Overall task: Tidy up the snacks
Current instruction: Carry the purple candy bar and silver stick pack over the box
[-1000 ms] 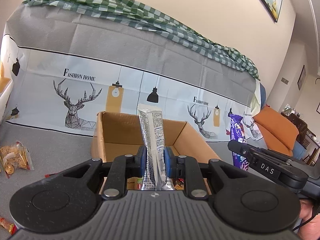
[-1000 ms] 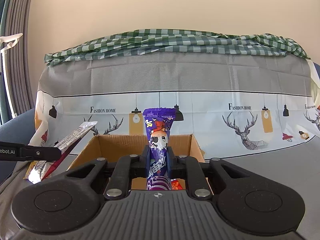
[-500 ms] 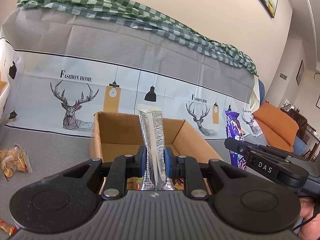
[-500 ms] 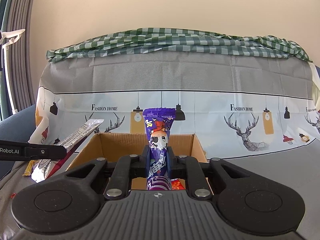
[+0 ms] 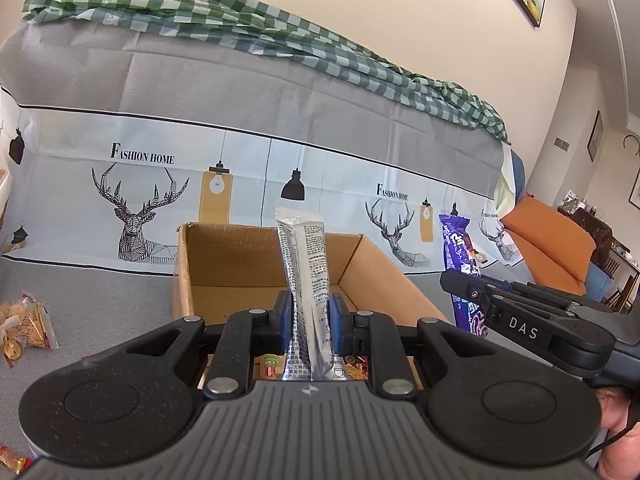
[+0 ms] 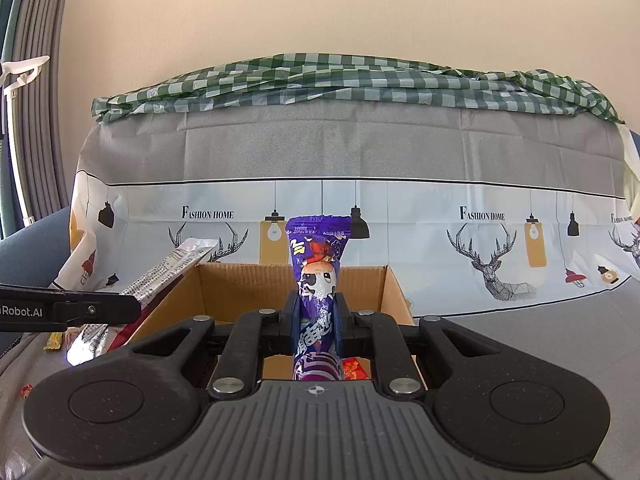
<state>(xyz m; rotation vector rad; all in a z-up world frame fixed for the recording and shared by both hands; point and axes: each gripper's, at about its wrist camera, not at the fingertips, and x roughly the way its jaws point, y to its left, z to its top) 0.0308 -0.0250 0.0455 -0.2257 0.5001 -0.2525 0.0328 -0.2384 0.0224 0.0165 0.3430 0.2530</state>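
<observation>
While both claws hover over it, the box (image 5: pixel 256 276) sits open-topped on the grey cover (image 5: pixel 100 312), its far wall toward the printed sheet (image 5: pixel 240 160) with deer and lamps; a green checked cloth (image 5: pixel 240 28) lies bunched along the top of that sheet. Down inside the box, bits of red and orange wrappers show below each claw.

Next in size, the left claw (image 5: pixel 310 314) is closed tight on a silver packet (image 5: pixel 306 264), its blue pads pressing the packet's lower part from both sides. From the left wrist view the packet's long axis runs forward along the fingers, its sealed end pointing up and away above the box's far wall; from the right wrist view it slants up to the right over the box's left wall.

Likewise, the right claw (image 6: pixel 317 316) is clamped on a purple packet (image 6: pixel 318 276) with a cartoon face, gripped about midway. Its long axis also runs along the fingers, crimped end pointing up past the box's far rim. Seen from the left wrist, it stands upright just right of the box.

Smaller still, a clear bag of golden snacks (image 5: pixel 24 324) lies on the cover left of the box, well apart from it, and a small red-and-yellow sweet (image 5: pixel 12 460) lies nearer the camera.
</observation>
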